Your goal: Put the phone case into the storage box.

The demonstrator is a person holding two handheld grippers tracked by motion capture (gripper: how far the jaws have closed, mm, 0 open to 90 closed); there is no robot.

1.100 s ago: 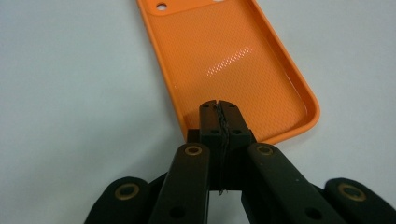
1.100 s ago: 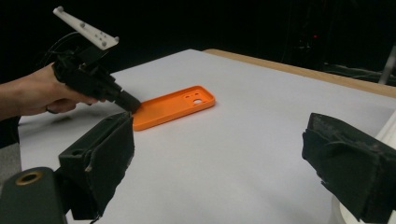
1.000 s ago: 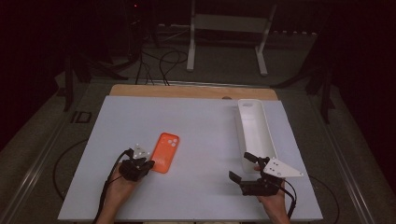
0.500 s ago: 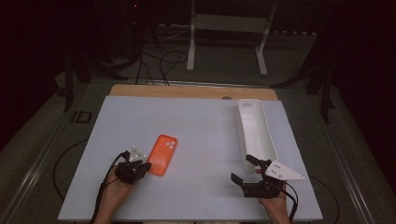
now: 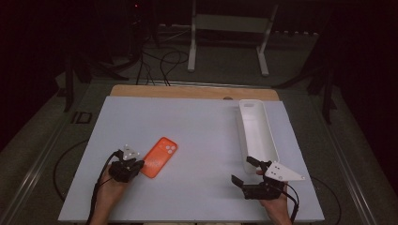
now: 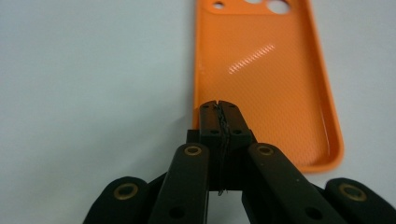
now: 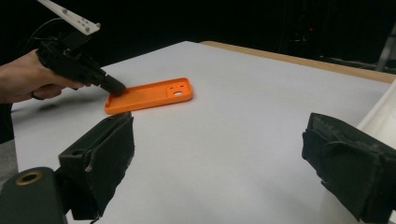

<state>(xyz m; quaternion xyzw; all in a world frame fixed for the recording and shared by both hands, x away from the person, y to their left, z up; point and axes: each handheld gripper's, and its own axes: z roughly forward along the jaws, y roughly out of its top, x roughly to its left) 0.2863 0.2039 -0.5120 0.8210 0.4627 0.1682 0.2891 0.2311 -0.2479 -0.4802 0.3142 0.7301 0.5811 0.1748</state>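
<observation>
An orange phone case lies hollow side up on the white table top, left of centre. My left gripper is shut, jaws pressed together with nothing between them. Its tips rest inside the case near one long rim at the end away from the camera holes. The right gripper view shows that left gripper touching the case at its near corner. My right gripper is held wide open at the front right, beside the near end of a white tray, with only bare table between its pads.
The long white tray stands lengthwise along the right side of the table, its wall close to my right jaw. A wooden strip runs along the table's far edge. Cables and a metal stand lie on the floor beyond.
My left gripper has shifted a little to the left and toward the front edge, and the near end of the orange case has swung left with it. The right gripper has stayed put.
</observation>
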